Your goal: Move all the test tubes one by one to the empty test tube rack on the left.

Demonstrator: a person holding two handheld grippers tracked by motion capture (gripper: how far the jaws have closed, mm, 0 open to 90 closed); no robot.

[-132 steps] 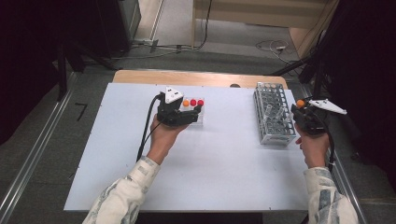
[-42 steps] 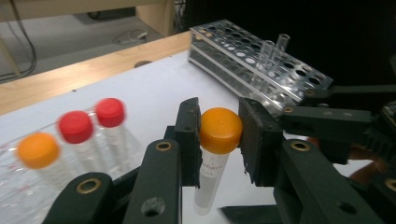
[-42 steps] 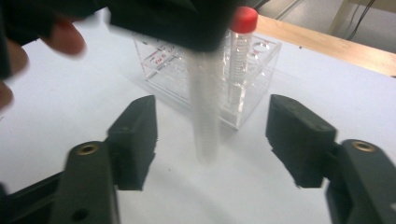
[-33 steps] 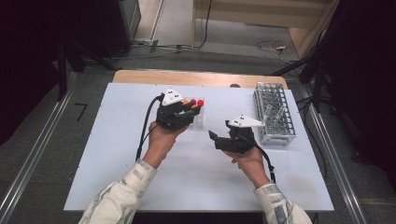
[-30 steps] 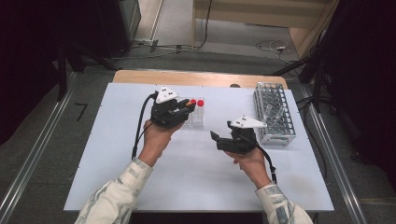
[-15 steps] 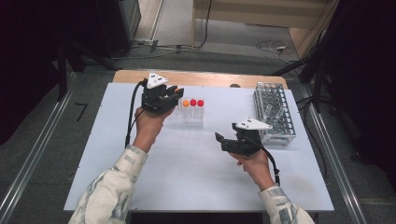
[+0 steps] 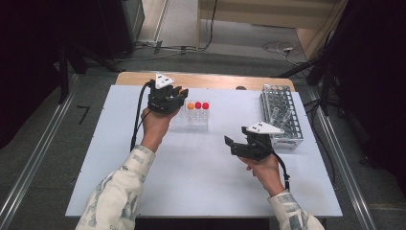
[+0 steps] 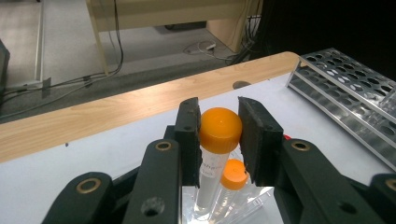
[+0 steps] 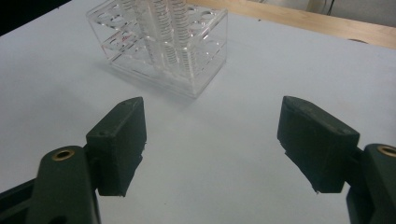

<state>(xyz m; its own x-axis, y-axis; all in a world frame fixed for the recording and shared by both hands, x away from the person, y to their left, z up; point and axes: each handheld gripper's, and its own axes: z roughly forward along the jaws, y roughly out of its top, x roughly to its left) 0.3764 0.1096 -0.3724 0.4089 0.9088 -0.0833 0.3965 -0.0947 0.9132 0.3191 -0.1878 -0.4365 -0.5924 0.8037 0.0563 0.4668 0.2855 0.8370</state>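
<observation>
The left gripper [image 8: 218, 135] is clamping an orange-capped tube [image 8: 219, 130], lifting it from the clear rack [image 7: 191, 119] (right gripper [image 9: 212, 144] is gaping empty); next, carrying it to the metal rack [image 7: 281, 115].

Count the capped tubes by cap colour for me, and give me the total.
orange-capped tubes: 2
red-capped tubes: 2
Total: 4

White rectangular tabletop [image 7: 143, 191] with a light wooden far edge [image 7: 210, 80], grey floor [image 7: 57, 129] with loose cables [image 7: 275, 47], pale wooden furniture [image 7: 268, 12] far behind, dark surroundings left and right.
</observation>
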